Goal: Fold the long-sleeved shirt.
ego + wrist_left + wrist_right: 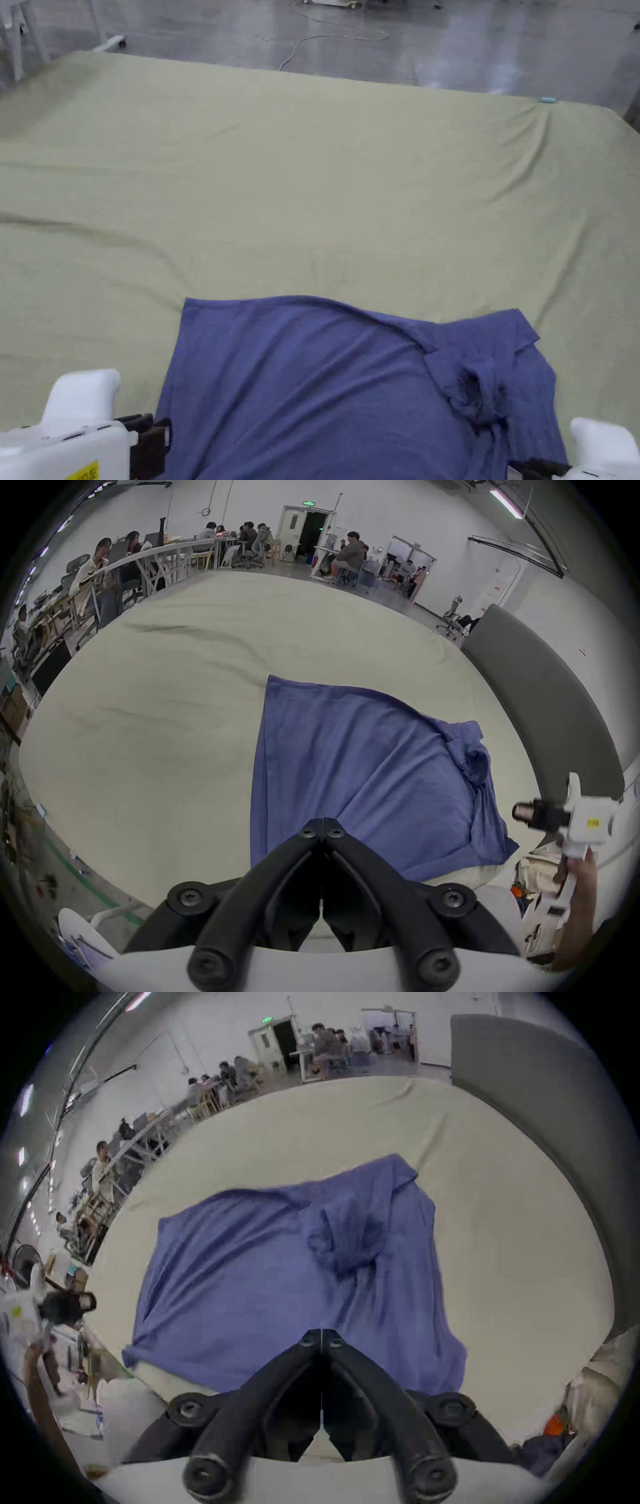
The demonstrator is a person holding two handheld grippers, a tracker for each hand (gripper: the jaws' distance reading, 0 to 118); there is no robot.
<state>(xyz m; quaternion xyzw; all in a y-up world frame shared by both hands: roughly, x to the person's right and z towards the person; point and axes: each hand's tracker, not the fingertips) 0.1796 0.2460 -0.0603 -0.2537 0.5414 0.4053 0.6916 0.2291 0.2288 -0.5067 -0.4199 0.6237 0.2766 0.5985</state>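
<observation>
Though the shirt (325,387) lies partly flattened at the near edge of the bed (312,187), its right side is bunched into a crumpled knot, so folding looks barely begun; next comes smoothing that lump out. The blue knit is soft and creased. Both the left gripper (322,830) and right gripper (321,1338) are clenched, grasping nothing.

Left tongs (323,828) tips together and empty, right tongs (321,1338) likewise — seemingly, view blurred — both held low
</observation>
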